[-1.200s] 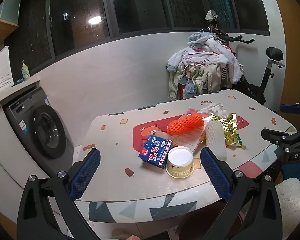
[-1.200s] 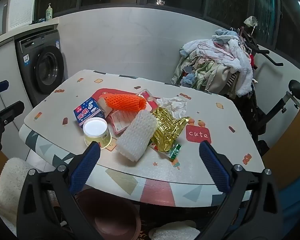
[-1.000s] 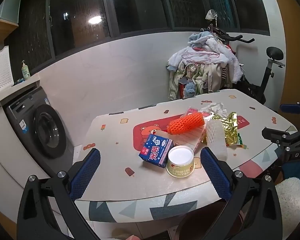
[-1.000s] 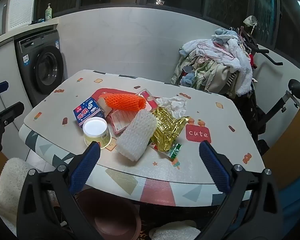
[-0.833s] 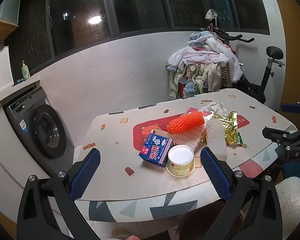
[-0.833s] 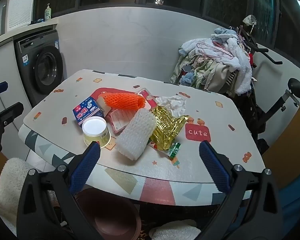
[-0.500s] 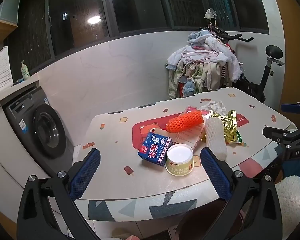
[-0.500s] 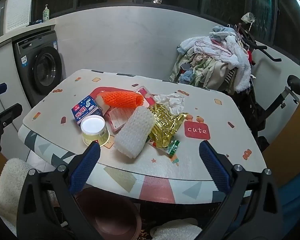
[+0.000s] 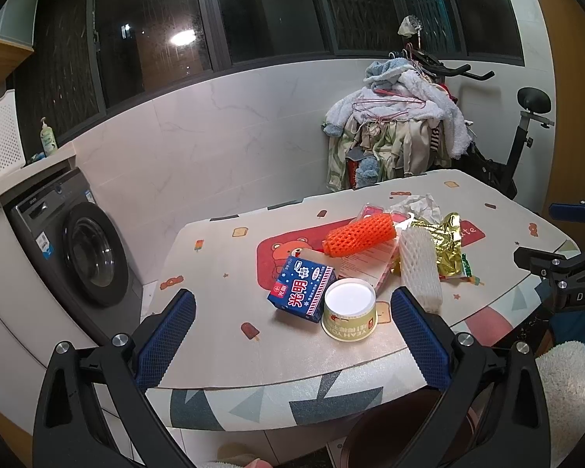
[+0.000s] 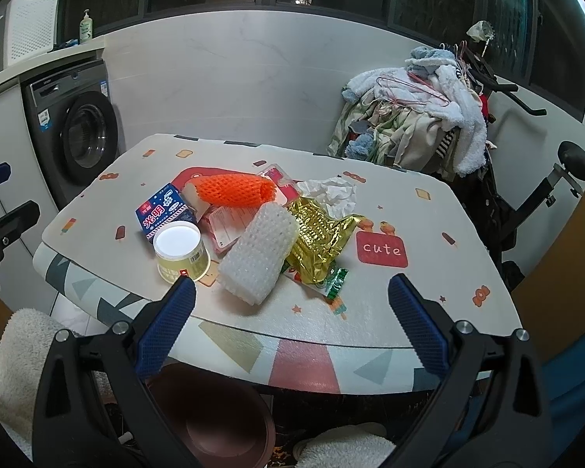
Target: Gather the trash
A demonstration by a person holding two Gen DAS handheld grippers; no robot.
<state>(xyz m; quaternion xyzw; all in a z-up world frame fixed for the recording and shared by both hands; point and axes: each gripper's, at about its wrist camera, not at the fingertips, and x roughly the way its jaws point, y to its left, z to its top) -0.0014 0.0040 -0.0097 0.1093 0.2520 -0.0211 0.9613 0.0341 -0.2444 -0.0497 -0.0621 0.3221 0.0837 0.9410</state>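
A pile of trash lies on the table (image 9: pixel 222 284): a blue carton (image 9: pixel 301 290), a round cup with a white lid (image 9: pixel 350 309), an orange foam net (image 9: pixel 360 234), a white foam net (image 9: pixel 421 267), a gold wrapper (image 9: pixel 446 243) and crumpled tissue (image 9: pixel 417 204). The right wrist view shows the same carton (image 10: pixel 163 210), cup (image 10: pixel 180 249), orange net (image 10: pixel 234 189), white net (image 10: pixel 259 251), gold wrapper (image 10: pixel 319 238) and tissue (image 10: pixel 331 191). My left gripper (image 9: pixel 290 335) and right gripper (image 10: pixel 290 323) are open and empty, at the near table edge.
A brown bin (image 10: pixel 210 421) stands on the floor under the near table edge. A washing machine (image 9: pixel 82 249) is at the left. A clothes heap (image 9: pixel 397 132) and an exercise bike (image 9: pixel 522 144) stand behind the table.
Both grippers have moved slightly closer to the table; the trash looks a little nearer in the right wrist view. Nothing on the table has moved.
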